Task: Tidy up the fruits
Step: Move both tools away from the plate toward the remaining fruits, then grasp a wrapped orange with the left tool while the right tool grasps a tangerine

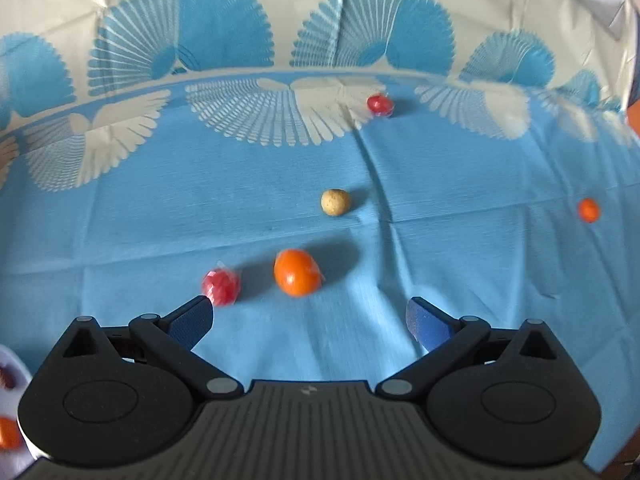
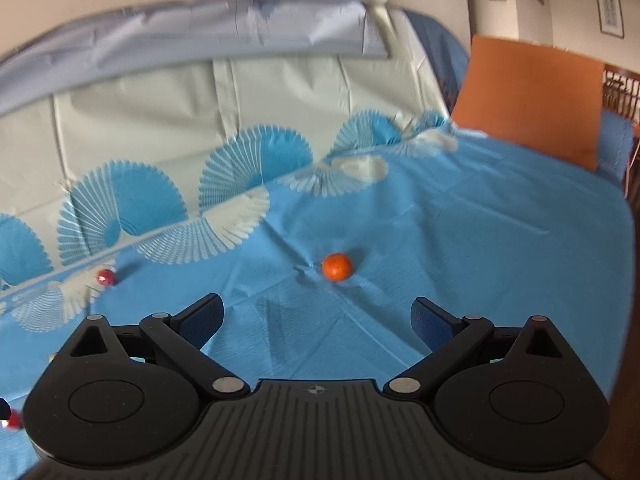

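Left gripper (image 1: 310, 316) released near orange (image 1: 297, 272); right gripper (image 2: 318, 316) released, bare cloth (image 2: 480, 240) ahead.

A: What covers the table (image 2: 480, 216)?
B: A blue cloth (image 1: 200, 220) with creases, edged by pale fan-shaped prints (image 1: 280, 116).
A: And behind it?
B: The same fabric hangs as a backdrop (image 2: 160, 100), cream with blue fans, and a grey-blue sheet (image 2: 200, 28) is draped along its top.
A: Anything of the room itself?
B: To the right, an orange board (image 2: 532, 100) leans at the table's far corner. Beyond it, a cream wall (image 2: 572, 12) carries framed pictures (image 2: 610, 10), with dark wooden furniture (image 2: 624, 92) below. The light is soft and even.
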